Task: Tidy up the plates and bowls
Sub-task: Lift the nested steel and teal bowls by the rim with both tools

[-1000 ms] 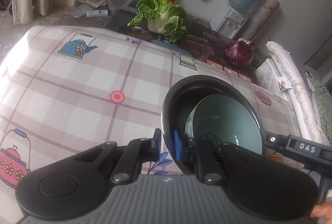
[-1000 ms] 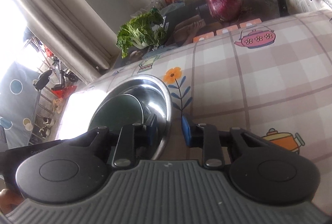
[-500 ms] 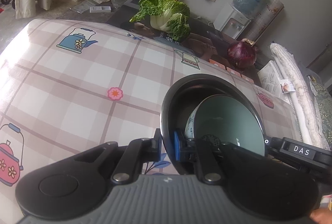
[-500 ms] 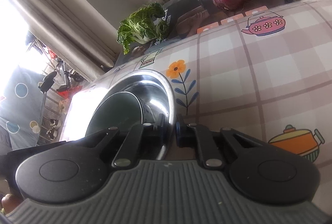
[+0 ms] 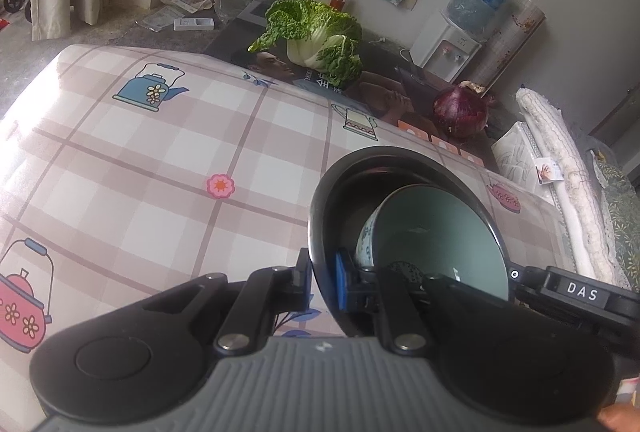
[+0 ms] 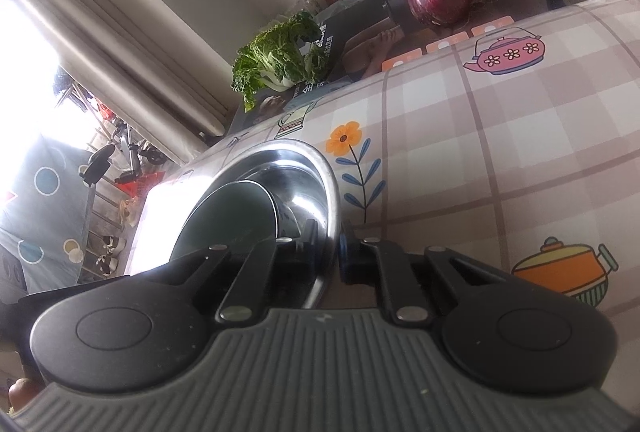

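A large steel bowl (image 5: pixel 320 208) stands on the checked tablecloth, and a pale green ceramic bowl (image 5: pixel 436 232) leans tilted inside it. My left gripper (image 5: pixel 322 280) is shut on the steel bowl's near-left rim, one finger outside and the blue pad inside. In the right wrist view the same steel bowl (image 6: pixel 320 168) shows its shiny inside with the green bowl (image 6: pixel 232 216) in it. There my right gripper (image 6: pixel 330 244) is shut on the opposite rim. The right gripper's body, labelled DAS (image 5: pixel 576 292), shows past the bowl in the left wrist view.
The checked tablecloth (image 5: pixel 160 160) spreads wide to the left of the bowl. Beyond the table's far edge lie a green cabbage (image 5: pixel 320 40) and a red onion (image 5: pixel 460 108). A water dispenser (image 5: pixel 452 48) stands by the wall, and folded bedding (image 5: pixel 560 168) lies to the right.
The right gripper's jaws closed from a small gap onto the steel bowl's rim. The left gripper kept its grip on the other side, and the bowl has barely moved.
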Motion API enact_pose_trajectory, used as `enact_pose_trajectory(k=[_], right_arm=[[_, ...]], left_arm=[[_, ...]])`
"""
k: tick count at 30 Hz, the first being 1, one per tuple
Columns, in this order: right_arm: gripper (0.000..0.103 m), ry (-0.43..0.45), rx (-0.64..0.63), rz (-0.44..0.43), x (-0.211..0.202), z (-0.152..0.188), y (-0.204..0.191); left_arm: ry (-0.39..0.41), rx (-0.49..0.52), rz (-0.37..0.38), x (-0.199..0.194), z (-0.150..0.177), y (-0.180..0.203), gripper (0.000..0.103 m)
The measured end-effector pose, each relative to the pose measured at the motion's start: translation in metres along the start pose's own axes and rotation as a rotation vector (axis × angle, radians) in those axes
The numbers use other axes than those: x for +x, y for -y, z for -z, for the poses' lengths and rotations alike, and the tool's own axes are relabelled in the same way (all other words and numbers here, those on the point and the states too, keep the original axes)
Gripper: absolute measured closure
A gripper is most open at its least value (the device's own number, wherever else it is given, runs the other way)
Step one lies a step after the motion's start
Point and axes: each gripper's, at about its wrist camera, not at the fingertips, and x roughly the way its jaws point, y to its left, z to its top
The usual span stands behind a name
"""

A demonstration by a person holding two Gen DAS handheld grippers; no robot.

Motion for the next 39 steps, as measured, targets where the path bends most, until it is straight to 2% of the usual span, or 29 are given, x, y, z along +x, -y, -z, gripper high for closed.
enact_pose_trajectory(k=[11,22,28,39], right_arm=[[0.093,0.028,-0.013,-0.012,-0.019,-0.003,-0.014],[0.093,0.069,-0.039,-0.019,-0.069,0.006,-0.040],[0.093,0.074,-0.040,-0.026,-0.102,0.027,-0.055],[0.092,0.027,-0.043,-0.042,-0.144,0.092,-0.067]], left_arm=[[0.035,-0.001,0.012,-0.026,-0.004,0.006,0.090],[0.073,0.002,0.036,-0.077,0.008,0.013,0.090],[0.086,0.001,0.041,-0.111,0.027,0.013,0.090],[0.075,-0.018,0.030,-0.154,0.092,-0.007,0.090]])
